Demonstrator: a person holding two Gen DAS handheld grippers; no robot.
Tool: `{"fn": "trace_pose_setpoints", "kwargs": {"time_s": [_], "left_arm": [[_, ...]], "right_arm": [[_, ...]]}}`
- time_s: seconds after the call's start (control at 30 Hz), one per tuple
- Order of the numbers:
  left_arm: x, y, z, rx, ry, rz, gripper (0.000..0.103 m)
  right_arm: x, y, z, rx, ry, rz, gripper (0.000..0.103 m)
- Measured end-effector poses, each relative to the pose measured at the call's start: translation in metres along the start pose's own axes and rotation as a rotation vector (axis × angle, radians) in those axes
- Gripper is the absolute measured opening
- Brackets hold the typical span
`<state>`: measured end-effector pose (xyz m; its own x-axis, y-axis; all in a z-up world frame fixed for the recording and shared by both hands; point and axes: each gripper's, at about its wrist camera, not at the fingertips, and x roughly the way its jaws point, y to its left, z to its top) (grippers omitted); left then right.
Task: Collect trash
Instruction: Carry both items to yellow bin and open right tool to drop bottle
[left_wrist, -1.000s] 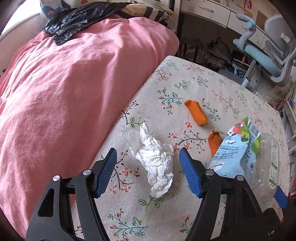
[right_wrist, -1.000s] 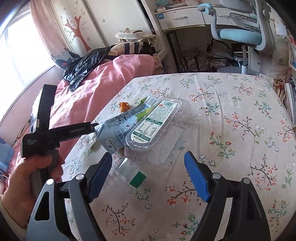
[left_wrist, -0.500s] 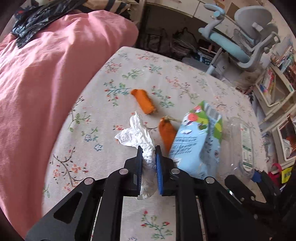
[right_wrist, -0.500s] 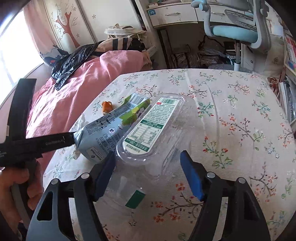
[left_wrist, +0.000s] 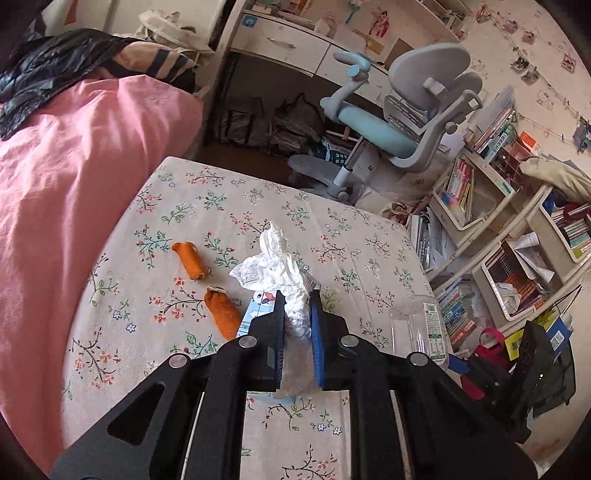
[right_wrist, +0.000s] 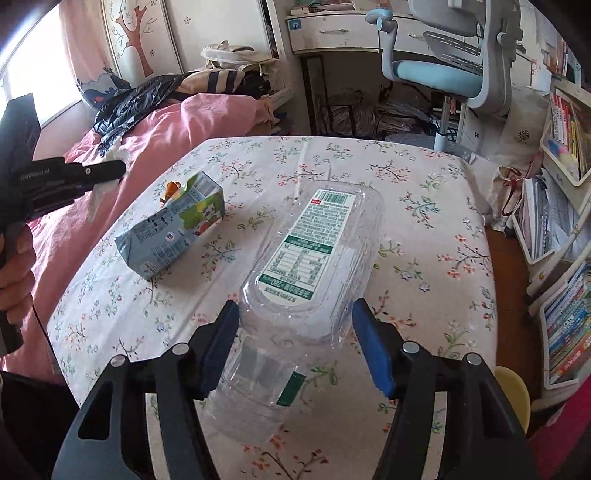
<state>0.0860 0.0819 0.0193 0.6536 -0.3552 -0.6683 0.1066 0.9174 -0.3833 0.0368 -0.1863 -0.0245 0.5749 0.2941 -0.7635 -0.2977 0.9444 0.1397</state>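
My left gripper (left_wrist: 297, 306) is shut on a crumpled white tissue (left_wrist: 277, 266), held up above the floral tablecloth (left_wrist: 207, 206). Below it lie two orange pieces (left_wrist: 190, 260) (left_wrist: 223, 314), and a blue milk carton (left_wrist: 258, 306) is mostly hidden by the fingers. In the right wrist view my right gripper (right_wrist: 295, 332) straddles the near end of a clear plastic container (right_wrist: 317, 251) with a printed label. Its jaws are closing, with the pads close at the container's sides. The carton (right_wrist: 173, 229) lies to the left, and the left gripper (right_wrist: 110, 170) hovers beyond it.
A clear wrapper with a green patch (right_wrist: 258, 387) lies under the container's near end. A pink duvet (left_wrist: 55, 166) with a black plastic bag (right_wrist: 136, 99) borders the table's left. A desk chair (left_wrist: 406, 122) and bookshelves (left_wrist: 517, 221) stand beyond and to the right.
My left gripper shut on the tissue and lifted it off the cloth. My right gripper moved forward until its jaws flank the clear container, and they have narrowed.
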Motion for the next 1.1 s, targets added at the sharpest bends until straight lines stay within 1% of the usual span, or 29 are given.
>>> {"fn": "trace_pose_setpoints", "kwargs": {"time_s": [0.1,0.27,0.43,0.6,0.73,0.9,1.1], "left_arm": [[-0.003,0.001,0.003,-0.006,-0.013,0.006,0.012],[-0.001,-0.001,0.0,0.014,0.0,0.01,0.012],[0.006,-0.024,-0.008,0.102,0.018,0.023,0.012],[0.014,-0.048,-0.018,0.17,0.042,0.01,0.012],[0.02,-0.066,-0.026,0.205,0.061,-0.005,0.012],[0.024,-0.088,-0.032,0.223,0.063,-0.023,0.012],[0.034,-0.126,-0.046,0.265,0.084,-0.052,0.012]], "right_arm": [[0.001,-0.006,-0.001,0.013,0.008,0.003,0.062],[0.001,-0.002,-0.002,0.002,0.004,0.014,0.062],[-0.006,-0.001,-0.007,-0.018,-0.017,0.017,0.061],[-0.02,-0.008,-0.01,-0.014,-0.05,0.007,0.061],[-0.035,-0.024,-0.015,0.011,-0.079,-0.023,0.061],[-0.055,-0.052,-0.024,0.053,-0.105,-0.066,0.061],[-0.077,-0.078,-0.04,0.09,-0.126,-0.106,0.061]]}}
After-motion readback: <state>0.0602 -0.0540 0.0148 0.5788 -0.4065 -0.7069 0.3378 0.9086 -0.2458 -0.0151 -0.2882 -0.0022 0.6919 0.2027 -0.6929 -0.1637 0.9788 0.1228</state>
